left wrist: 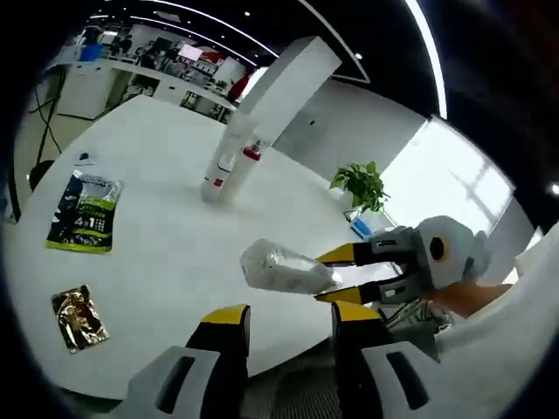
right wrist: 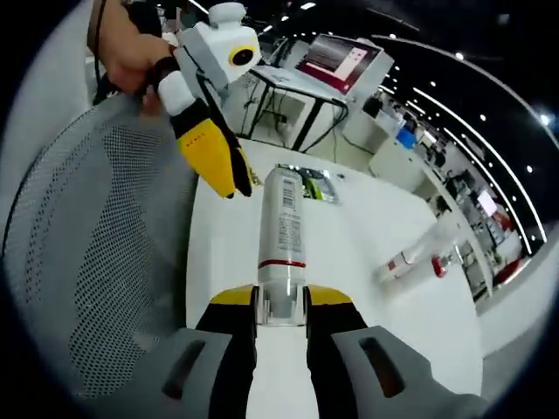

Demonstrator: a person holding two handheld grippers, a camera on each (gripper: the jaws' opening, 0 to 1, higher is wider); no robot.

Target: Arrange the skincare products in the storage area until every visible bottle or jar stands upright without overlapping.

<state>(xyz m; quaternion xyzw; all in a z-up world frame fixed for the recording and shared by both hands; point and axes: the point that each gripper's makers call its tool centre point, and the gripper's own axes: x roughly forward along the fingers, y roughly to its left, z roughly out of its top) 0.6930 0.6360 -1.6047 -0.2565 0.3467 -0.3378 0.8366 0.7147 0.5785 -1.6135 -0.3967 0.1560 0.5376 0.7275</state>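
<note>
My right gripper (right wrist: 281, 301) is shut on the end of a silvery white bottle (right wrist: 281, 227) with a red band, held lengthwise above the white table (right wrist: 367, 218). In the left gripper view that bottle (left wrist: 279, 266) hangs over the table edge, held by the right gripper (left wrist: 341, 275) coming in from the right. My left gripper (left wrist: 288, 319) stands open just below it with nothing between its yellow tips. A clear bottle (left wrist: 223, 170) with a red band stands tilted in the frame at mid-table, a small red-capped item (left wrist: 251, 153) beside it. A hand holds the left gripper (right wrist: 218, 161) up to the left of the held bottle.
A green and black sachet (left wrist: 83, 214) and a gold packet (left wrist: 79, 319) lie on the left of the table (left wrist: 175, 253). A potted plant (left wrist: 360, 183) stands at the far edge. A grey mesh chair (right wrist: 87, 253) sits beside the table.
</note>
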